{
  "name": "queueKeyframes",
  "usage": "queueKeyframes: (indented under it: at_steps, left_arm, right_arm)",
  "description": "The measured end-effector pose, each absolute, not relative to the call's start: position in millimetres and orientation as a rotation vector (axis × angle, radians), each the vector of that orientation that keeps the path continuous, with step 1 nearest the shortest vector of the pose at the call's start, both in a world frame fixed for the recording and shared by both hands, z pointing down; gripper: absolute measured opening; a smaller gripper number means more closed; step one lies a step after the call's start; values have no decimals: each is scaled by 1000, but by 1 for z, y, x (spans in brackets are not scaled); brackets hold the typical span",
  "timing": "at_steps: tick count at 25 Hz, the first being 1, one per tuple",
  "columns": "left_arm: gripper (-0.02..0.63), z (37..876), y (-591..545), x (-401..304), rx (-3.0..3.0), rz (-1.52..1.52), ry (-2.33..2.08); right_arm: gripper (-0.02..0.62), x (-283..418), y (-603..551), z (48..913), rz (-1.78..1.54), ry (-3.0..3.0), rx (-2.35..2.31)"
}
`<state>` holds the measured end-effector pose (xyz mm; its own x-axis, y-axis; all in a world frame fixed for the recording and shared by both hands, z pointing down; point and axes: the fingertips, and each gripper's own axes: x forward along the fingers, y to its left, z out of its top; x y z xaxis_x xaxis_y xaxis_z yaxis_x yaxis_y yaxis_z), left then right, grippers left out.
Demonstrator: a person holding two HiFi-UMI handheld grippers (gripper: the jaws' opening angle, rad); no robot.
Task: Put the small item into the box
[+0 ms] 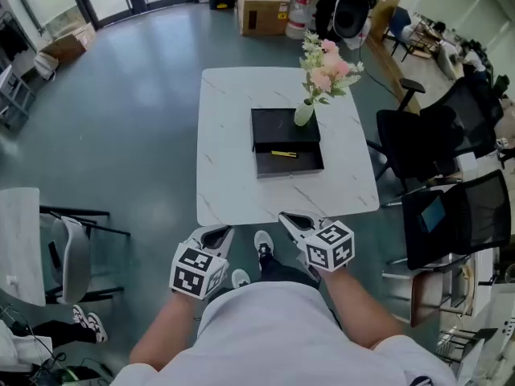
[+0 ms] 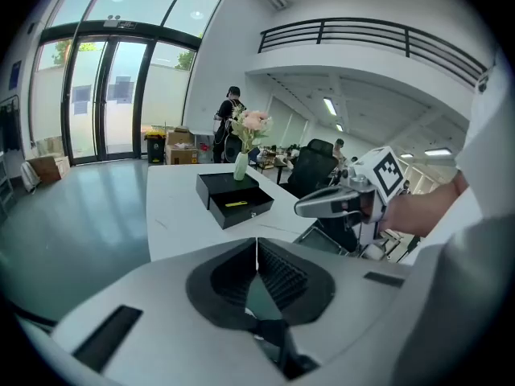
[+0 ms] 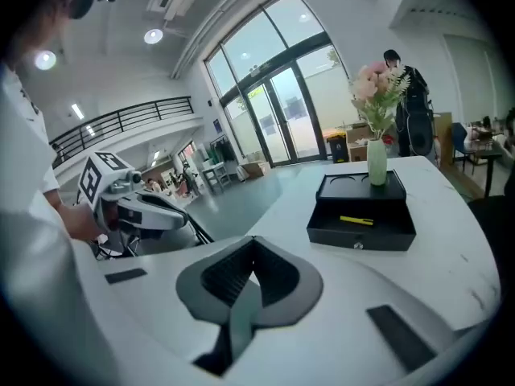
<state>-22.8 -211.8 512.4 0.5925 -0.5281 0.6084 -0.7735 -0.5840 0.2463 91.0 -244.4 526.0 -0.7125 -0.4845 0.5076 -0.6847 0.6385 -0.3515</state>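
The person stands at the near end of a white marble counter [image 1: 233, 151] with both tools held close to the body, just short of its edge. The left hand-held gripper [image 1: 219, 233] is clenched, its ribbed pads pressed together with nothing caught between them. The right hand-held gripper [image 1: 296, 220] is clenched and empty as well. The two sit side by side and apart, both pointing towards the counter.

Near the middle of the counter, well apart from both grippers, sits a black box [image 1: 282, 123] with its drawer [image 1: 290, 166] pulled out towards the person. The small yellow item [image 1: 283, 153], thin and stick-like, lies flat inside that open drawer near its back. A pale vase [image 1: 303, 115] of pink flowers [image 1: 326, 71] stands upright on the box's top at its right side. Black office chairs [image 1: 418, 143] stand beside the counter on the right.
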Motion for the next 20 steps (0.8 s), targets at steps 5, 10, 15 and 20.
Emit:
queueKeyframes:
  at_steps: [5,10,15,20]
  left_arm:
    - [17,518,-189,-21,2347,669,-994]
    - [17,507,-178,-12,2390,645,-970]
    - [17,497,-185,1,2421,632,-998]
    - [17,491,-190,31,2423,596,-1014]
  right_arm:
    - [15,84,-202,513,690,-2512,950]
    - [15,89,-185,510,655,-2491,982]
    - [15,110,-187,500,629,-2481,1038]
    - [15,137,-186,493,595,-2486,1018]
